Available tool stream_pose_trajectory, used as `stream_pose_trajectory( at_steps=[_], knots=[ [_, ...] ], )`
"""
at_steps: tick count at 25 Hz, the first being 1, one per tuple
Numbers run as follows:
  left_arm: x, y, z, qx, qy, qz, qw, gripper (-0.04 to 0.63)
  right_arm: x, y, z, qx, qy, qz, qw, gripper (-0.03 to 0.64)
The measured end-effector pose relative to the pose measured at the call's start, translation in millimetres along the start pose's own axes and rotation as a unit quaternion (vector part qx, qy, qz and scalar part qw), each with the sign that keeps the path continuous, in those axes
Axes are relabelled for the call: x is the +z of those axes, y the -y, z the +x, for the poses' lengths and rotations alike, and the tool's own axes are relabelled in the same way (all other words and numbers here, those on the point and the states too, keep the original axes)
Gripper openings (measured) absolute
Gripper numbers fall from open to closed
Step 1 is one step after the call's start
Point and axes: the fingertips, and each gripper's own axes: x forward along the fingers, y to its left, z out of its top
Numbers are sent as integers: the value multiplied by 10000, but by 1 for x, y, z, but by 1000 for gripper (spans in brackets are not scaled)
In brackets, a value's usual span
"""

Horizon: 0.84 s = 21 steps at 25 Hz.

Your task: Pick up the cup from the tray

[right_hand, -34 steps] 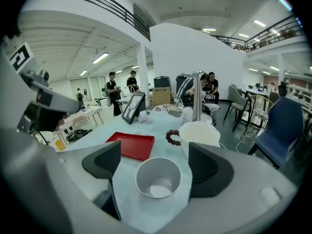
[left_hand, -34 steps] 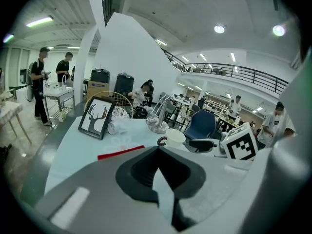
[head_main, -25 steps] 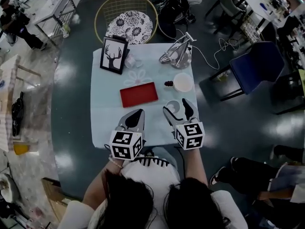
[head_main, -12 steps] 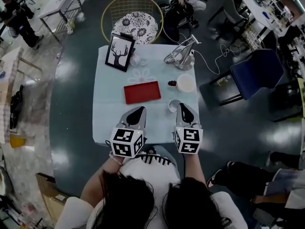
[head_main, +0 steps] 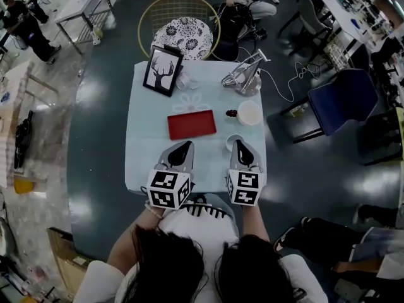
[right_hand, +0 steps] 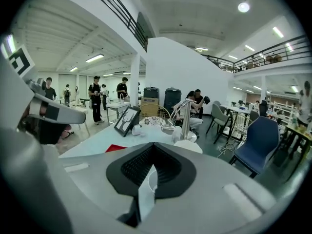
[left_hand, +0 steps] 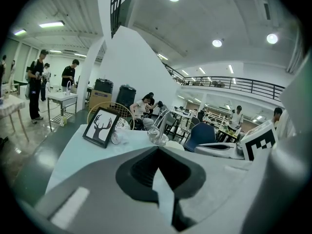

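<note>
A small white cup [head_main: 233, 142] stands on the pale tablecloth to the right of the red tray [head_main: 191, 124], which has nothing on it. My right gripper [head_main: 240, 146] is shut, its tip just right of the cup and close to it. Nothing is between its jaws in the right gripper view, where the right gripper [right_hand: 152, 152] points past the red tray [right_hand: 116, 148]. My left gripper [head_main: 181, 149] is shut too and hovers near the table's front edge, below the tray. In its own view the left gripper [left_hand: 158, 154] holds nothing.
A white bowl [head_main: 249, 112] with a dark small thing beside it sits behind the cup. Farther back are a framed deer picture [head_main: 163, 70], a metal stand [head_main: 243, 74] and a round chair [head_main: 184, 35]. A blue chair [head_main: 344, 96] stands right of the table [head_main: 142, 137].
The right gripper was open around the cup a second ago. It has shut and drawn back slightly; the cup stays on the cloth. The left gripper barely moved.
</note>
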Motion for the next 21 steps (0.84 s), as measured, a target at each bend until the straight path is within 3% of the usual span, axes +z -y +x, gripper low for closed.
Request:
stream_pose_trajectory(
  at_steps=[21],
  knots=[
    [10,-11,8,110,93,-45,9999,1,-2,-6,19,154,-240,-168,9995,23]
  ],
)
